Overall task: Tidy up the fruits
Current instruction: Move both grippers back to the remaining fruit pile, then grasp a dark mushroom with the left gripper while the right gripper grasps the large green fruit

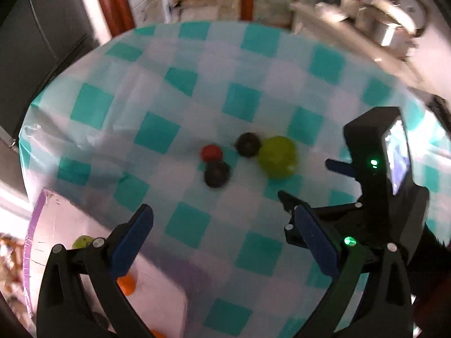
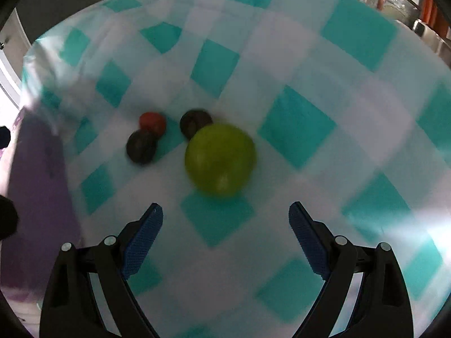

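Left wrist view, left gripper (image 1: 222, 219) jaws wide and empty over checked tablecloth (image 1: 157, 135), right gripper (image 1: 307, 183) beside green apple (image 1: 277, 156), right wrist view, right gripper (image 2: 225, 217) wide, empty, apple (image 2: 220, 159) just ahead, touching dark fruit (image 2: 194, 121), red fruit (image 2: 152, 122) nearby.

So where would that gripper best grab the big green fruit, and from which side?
Probably across its widest middle, coming down from above on the near side. The green fruit is round, so the right gripper, open and wider than it, can straddle it. One dark fruit sits right against its far left side; the fingers are better placed at its free left and right flanks, clear of that neighbour.
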Demonstrator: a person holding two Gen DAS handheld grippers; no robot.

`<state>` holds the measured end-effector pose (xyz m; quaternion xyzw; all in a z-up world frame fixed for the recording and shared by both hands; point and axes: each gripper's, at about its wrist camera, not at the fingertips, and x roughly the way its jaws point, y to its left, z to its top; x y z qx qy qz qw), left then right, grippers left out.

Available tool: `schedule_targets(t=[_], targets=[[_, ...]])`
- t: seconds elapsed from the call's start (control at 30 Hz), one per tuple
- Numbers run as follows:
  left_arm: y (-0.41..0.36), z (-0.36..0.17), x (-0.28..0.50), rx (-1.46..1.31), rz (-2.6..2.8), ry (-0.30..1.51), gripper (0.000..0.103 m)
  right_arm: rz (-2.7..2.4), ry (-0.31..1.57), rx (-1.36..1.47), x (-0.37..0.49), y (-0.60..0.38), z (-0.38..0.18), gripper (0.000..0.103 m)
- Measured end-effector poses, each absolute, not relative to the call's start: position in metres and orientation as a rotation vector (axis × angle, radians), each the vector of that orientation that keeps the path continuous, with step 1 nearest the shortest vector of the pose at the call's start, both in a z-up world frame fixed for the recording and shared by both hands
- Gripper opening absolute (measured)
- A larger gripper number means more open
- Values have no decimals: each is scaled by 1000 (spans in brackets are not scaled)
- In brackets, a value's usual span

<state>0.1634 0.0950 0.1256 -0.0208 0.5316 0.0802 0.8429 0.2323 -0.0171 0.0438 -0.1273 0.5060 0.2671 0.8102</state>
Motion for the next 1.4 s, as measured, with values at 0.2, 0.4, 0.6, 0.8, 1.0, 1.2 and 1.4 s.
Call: schedule_targets(t=[0.2,0.4,0.6,0.8,1.0,1.2,1.4], targets=[[123,95,207,-112,281,1249,98,569,1063,-283,260,8,22,88],[136,60,232,-181,272,1375,96,574,983,-310,254,13,16,63],[140,33,247,-268,298,1419,93,518,970,-247,240,-21,28,63],[136,15,260,-229,396,1386,79,508,976,-232,222,-44,42,63],[124,18,251,-234,328,1325,39,489,964,-215,209,-54,62,63],[115,81,219,-312,187,1162,39,455,949,-194,186,-65,88,63],[113,181,173,-248,139,1023,39,433,923,-188,162,-62,152,63]])
